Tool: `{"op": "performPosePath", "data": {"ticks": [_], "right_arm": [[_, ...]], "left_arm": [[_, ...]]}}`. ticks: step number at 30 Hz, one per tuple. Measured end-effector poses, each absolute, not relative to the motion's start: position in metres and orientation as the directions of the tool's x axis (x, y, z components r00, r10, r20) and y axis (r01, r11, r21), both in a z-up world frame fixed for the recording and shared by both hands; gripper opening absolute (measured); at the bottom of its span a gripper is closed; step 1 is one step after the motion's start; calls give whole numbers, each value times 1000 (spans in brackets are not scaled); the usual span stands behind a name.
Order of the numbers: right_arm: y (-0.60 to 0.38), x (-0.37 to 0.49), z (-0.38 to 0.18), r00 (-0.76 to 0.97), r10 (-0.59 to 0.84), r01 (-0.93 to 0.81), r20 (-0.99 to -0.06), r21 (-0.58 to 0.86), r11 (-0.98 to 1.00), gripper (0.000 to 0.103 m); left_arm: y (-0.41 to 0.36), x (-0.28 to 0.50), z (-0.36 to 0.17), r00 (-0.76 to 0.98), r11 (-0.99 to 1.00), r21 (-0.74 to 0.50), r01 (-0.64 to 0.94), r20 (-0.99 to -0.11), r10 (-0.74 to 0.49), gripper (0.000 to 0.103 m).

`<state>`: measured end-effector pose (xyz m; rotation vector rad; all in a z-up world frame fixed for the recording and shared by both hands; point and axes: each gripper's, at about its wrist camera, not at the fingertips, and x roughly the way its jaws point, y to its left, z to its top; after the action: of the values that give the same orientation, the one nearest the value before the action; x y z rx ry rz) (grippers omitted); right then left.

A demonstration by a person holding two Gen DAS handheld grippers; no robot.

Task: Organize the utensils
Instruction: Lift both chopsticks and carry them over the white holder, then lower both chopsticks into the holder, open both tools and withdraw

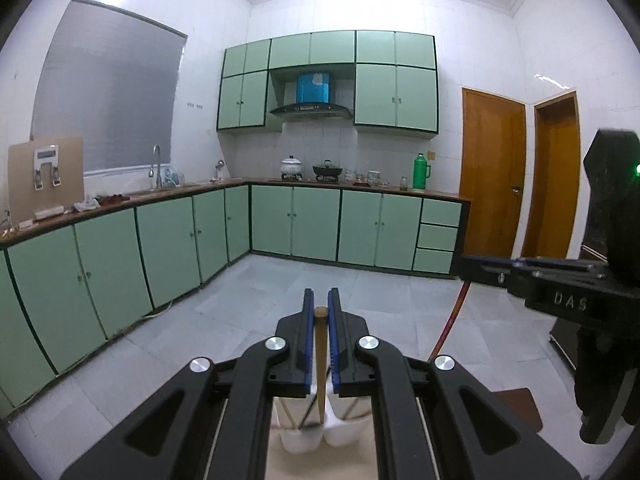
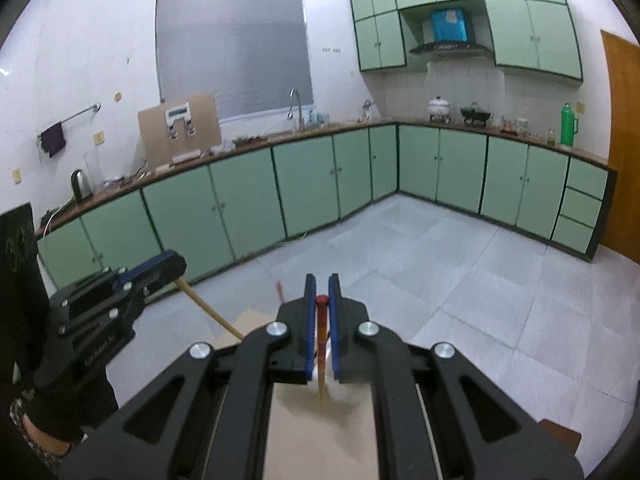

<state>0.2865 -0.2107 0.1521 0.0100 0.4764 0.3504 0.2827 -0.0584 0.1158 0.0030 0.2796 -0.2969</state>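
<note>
In the left wrist view my left gripper (image 1: 321, 296) is shut on a plain wooden utensil handle (image 1: 320, 344), held upright above two white cups (image 1: 300, 438) with several sticks and utensils in them. My right gripper (image 1: 560, 280) shows side-on at the right edge. In the right wrist view my right gripper (image 2: 322, 282) is shut on a thin wooden chopstick with a red top (image 2: 321, 320); its tip hangs over the tan tabletop (image 2: 320, 448). To the left, the left gripper (image 2: 168, 266) holds the wooden handle (image 2: 208, 310) slanting down.
A kitchen lies ahead: green base cabinets (image 1: 312, 220) under an L-shaped counter with a sink tap (image 1: 156, 164), pots (image 1: 292, 166) and a green flask (image 1: 420, 172). Grey tiled floor (image 1: 280, 292) spreads between. Wooden doors (image 1: 492, 172) stand at the right. A person's dark sleeve (image 2: 60, 392) is at lower left.
</note>
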Motion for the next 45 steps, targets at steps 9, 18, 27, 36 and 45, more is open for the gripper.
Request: {"op": "performPosePath", "data": {"ticks": [9, 18, 27, 36, 45], "right_arm": [[-217, 349, 121, 849, 283, -269, -446, 95, 958, 5], [-208, 379, 59, 805, 290, -261, -517, 130, 957, 5], [-192, 386, 26, 775, 274, -267, -569, 97, 959, 5], [-188, 384, 6, 759, 252, -255, -600, 81, 964, 5], [-196, 380, 9, 759, 245, -235, -603, 96, 967, 9]], "left_arm": [[-69, 335, 90, 918, 965, -17, 262, -304, -255, 7], [-73, 368, 52, 898, 967, -8, 254, -369, -239, 7], [-73, 385, 20, 871, 969, -17, 246, -434, -229, 7], [-73, 391, 1, 850, 971, -17, 238, -480, -217, 7], [-67, 389, 1, 844, 973, -27, 229, -493, -213, 7]]}}
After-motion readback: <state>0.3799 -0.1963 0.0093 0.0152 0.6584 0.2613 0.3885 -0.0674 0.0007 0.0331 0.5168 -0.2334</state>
